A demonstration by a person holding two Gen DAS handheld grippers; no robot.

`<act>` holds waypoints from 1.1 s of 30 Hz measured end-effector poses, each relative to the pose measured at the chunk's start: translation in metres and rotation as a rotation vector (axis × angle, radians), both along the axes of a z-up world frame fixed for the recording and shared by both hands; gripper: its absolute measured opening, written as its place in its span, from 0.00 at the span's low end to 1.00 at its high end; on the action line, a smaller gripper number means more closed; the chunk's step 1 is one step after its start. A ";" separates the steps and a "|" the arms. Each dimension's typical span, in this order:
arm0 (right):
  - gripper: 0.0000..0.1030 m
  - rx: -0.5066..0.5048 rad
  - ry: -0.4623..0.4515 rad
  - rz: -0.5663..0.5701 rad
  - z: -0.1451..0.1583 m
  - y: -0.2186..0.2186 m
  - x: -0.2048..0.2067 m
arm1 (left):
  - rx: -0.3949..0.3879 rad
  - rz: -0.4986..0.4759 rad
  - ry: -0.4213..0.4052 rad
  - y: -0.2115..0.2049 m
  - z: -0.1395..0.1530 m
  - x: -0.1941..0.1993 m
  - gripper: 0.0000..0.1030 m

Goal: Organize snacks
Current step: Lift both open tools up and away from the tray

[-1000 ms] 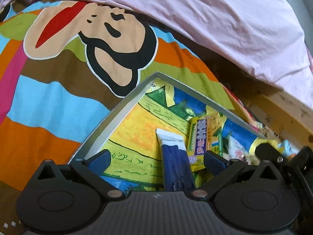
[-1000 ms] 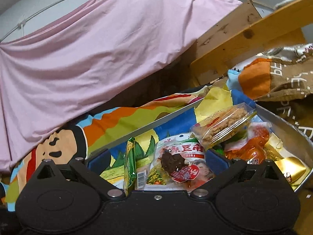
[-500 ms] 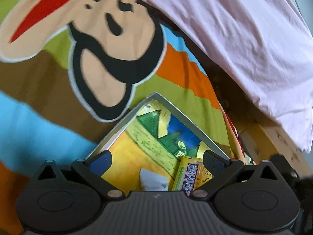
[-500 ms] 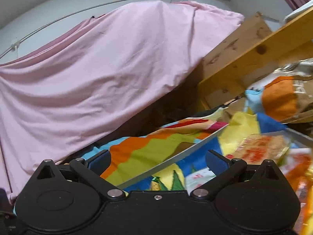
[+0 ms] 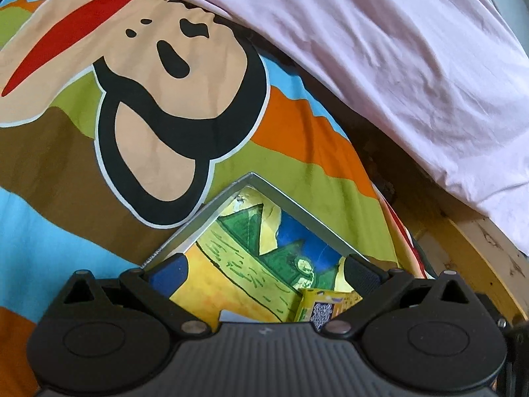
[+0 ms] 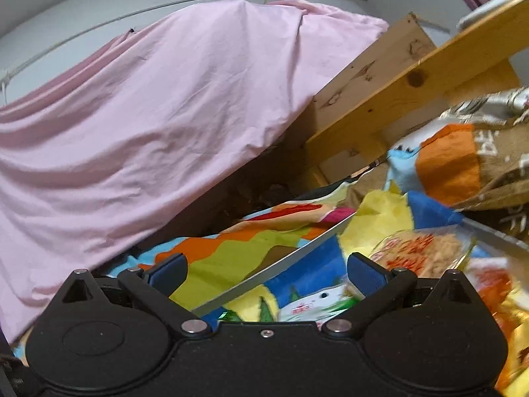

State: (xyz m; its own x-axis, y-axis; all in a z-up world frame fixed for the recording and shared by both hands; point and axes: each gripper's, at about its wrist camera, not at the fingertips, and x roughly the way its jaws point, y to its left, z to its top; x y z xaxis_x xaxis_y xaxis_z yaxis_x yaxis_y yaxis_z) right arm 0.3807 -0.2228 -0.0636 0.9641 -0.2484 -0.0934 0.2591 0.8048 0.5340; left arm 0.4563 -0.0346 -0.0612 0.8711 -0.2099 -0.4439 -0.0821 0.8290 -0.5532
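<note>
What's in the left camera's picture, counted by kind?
left gripper: 1
metal tray: 1
Snack packets: 2, a yellow-purple packet and a white-edged packet, both mostly hidden
Cloths: 2, a cartoon bedcover and a pink sheet
wooden frame: 1
Total: 7

Black gripper bodies [image 5: 264, 357], blue-padded jaws, silver pivot screws [image 6: 194, 325].

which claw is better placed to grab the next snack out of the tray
Probably the right claw: it is open with the clear cracker pack and other packets just ahead. The left claw, also open, faces the tray corner, with only a yellow packet at its base.
</note>
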 end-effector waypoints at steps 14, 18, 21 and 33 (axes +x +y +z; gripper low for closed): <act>1.00 -0.069 0.033 0.020 0.012 -0.017 -0.023 | 0.063 -0.015 0.007 -0.001 0.013 -0.020 0.99; 1.00 -0.083 0.042 0.026 0.022 -0.028 -0.041 | 0.082 -0.019 0.000 -0.005 0.026 -0.038 0.99; 1.00 -0.093 0.049 0.031 0.032 -0.036 -0.059 | 0.125 -0.035 -0.010 -0.007 0.038 -0.058 0.99; 0.99 -0.316 0.153 0.115 0.078 -0.045 -0.160 | 0.299 -0.091 -0.013 -0.002 0.081 -0.172 0.99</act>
